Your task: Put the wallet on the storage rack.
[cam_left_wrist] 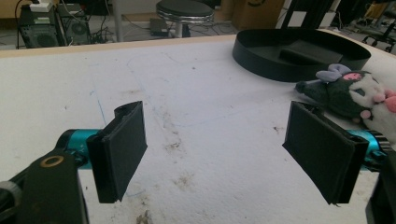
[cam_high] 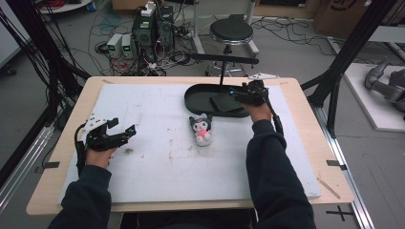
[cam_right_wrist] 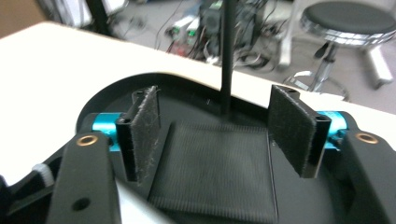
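Note:
A black oval tray stands at the back of the white mat, with a flat black cloth square lying in it. My right gripper hovers over the tray's right part. In the right gripper view it is open, its pads apart above the cloth square and touching nothing. A small plush toy with black ears and a pink body lies on the mat just in front of the tray. My left gripper rests low at the left of the mat, open and empty, pointing towards the plush toy.
A thin black post with a crossbar rises from the tray's back, close to my right gripper. Behind the table stand a round stool and computer boxes amid cables. Black frame poles flank the table's right edge.

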`<state>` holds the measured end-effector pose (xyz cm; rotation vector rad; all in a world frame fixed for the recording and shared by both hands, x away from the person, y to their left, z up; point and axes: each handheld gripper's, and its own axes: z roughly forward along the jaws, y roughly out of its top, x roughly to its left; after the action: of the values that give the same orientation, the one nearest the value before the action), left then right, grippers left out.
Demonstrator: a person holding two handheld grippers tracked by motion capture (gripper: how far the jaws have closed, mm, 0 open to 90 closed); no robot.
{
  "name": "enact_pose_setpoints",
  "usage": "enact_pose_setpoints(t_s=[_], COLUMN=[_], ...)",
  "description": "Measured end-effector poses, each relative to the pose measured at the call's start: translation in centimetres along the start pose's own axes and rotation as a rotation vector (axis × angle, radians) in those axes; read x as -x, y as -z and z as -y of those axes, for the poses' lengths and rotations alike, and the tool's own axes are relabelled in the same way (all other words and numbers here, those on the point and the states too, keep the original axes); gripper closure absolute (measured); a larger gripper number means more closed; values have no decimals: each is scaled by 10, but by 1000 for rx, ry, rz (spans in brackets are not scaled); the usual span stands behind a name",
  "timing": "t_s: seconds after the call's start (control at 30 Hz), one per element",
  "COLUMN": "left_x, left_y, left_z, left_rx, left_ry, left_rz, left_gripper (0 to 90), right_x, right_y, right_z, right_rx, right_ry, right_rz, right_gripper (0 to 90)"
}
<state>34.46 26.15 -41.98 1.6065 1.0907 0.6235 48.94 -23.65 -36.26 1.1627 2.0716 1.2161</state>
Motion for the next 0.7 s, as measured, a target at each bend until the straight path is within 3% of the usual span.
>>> enact_pose_setpoints(t_s=[0.1, 0.2, 0.23, 0.4, 0.43, 0.6, 0.7], left_x=[1, 1, 1, 1, 2, 2, 3], left_y=[0, 1, 1, 1, 1, 1, 1], left_z=[0, -1, -1, -1, -1, -1, -1], left_rx=[8, 15, 15, 18, 21, 16, 18], left_ry=[12, 19, 19, 23, 23, 19, 17], left_rz=[9, 12, 12, 17, 20, 10, 5], left_gripper=[205, 204, 203, 203, 203, 204, 203], right_x=[-1, -6, -6, -8, -9, -11, -12], right_y=[19, 41, 46, 71, 83, 96, 97], right_z=[5, 26, 32, 61, 73, 92, 94], right_rx=[-66, -40, -65, -44, -32, -18, -27], right_ry=[43, 82, 80, 85, 92, 121, 128], right_rz=[-26, -20, -23, -24, -14, 33, 42], right_gripper=[238, 233, 215, 215, 214, 214, 214])
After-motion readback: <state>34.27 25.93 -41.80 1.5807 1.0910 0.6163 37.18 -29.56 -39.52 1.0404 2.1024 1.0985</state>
